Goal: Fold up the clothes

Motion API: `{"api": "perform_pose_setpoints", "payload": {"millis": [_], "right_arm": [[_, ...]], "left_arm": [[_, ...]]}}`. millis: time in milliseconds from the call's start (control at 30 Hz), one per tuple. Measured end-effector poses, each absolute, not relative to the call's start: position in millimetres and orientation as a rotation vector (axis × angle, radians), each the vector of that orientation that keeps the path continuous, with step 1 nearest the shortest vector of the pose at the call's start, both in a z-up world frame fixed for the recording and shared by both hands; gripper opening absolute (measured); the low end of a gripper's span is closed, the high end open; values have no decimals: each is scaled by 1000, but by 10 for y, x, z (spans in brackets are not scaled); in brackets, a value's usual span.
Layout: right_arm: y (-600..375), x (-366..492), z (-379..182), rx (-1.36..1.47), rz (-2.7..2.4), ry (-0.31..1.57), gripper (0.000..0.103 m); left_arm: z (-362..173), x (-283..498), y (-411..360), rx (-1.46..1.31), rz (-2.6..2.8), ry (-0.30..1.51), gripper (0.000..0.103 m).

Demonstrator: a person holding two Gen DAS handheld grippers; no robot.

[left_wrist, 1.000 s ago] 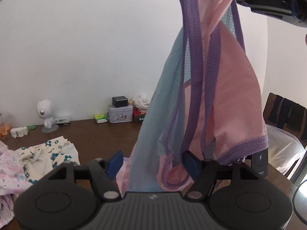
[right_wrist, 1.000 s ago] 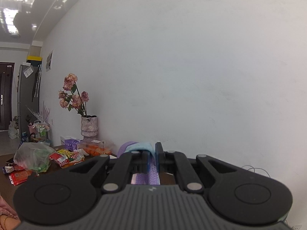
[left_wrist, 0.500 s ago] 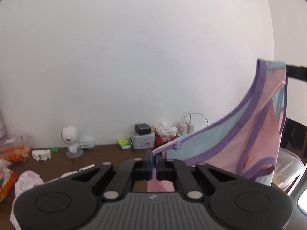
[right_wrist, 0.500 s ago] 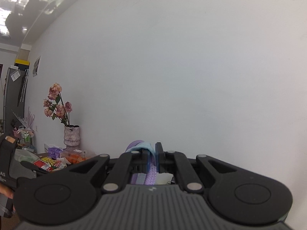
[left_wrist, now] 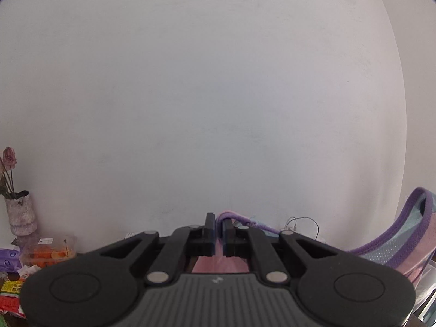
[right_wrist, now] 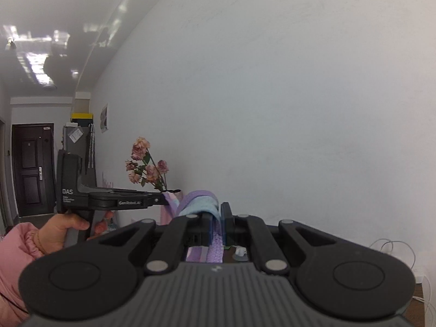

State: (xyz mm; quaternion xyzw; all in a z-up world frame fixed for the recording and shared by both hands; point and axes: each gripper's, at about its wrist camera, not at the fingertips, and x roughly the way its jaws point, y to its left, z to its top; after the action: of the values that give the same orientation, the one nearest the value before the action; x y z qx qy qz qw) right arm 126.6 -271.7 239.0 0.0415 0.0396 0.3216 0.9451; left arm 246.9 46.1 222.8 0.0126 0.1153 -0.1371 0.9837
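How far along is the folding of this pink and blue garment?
Early stage. Done: both claws are shut on the garment, the left claw on a pink edge, the right claw on purple trim. In hand: it is held up in the air before the wall. Left: laying it down and every fold; no fold shows yet.

In the right wrist view, the left gripper [right_wrist: 170, 196] shows its side, and there's lettering on it: "DAS" in pale capitals on the upright black body, with smaller lines beneath that stay too tiny to make out. Along the arm runs "GenRobot.AI". Over in the left wrist view, a red and yellow packet [left_wrist: 9, 295] at the bottom left carries print, but it's blurred beyond reading.
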Motion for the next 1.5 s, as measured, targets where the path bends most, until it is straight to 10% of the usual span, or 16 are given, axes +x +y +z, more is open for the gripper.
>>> {"api": "perform_pose_setpoints", "payload": {"millis": [100, 233, 667, 767, 1067, 1500], "right_arm": [[-2671, 1292, 2228, 138, 681, 177, 5], [-2405, 1606, 1905, 180, 596, 296, 5], [-2232, 2038, 1404, 297, 484, 422, 5], [-2157, 1996, 1446, 293, 505, 406, 5], [-2188, 1808, 1479, 331, 477, 347, 5], [-2533, 2014, 395, 314, 317, 659, 9]], "left_arm": [[1932, 2866, 292, 64, -271, 367, 12], [1136, 3302, -17, 99, -257, 607, 46], [345, 2109, 52, 41, -651, 642, 65], [287, 2047, -125, 57, -616, 617, 63], [221, 2127, -213, -108, -575, 642, 2], [958, 2147, 120, 108, -322, 446, 2]]}}
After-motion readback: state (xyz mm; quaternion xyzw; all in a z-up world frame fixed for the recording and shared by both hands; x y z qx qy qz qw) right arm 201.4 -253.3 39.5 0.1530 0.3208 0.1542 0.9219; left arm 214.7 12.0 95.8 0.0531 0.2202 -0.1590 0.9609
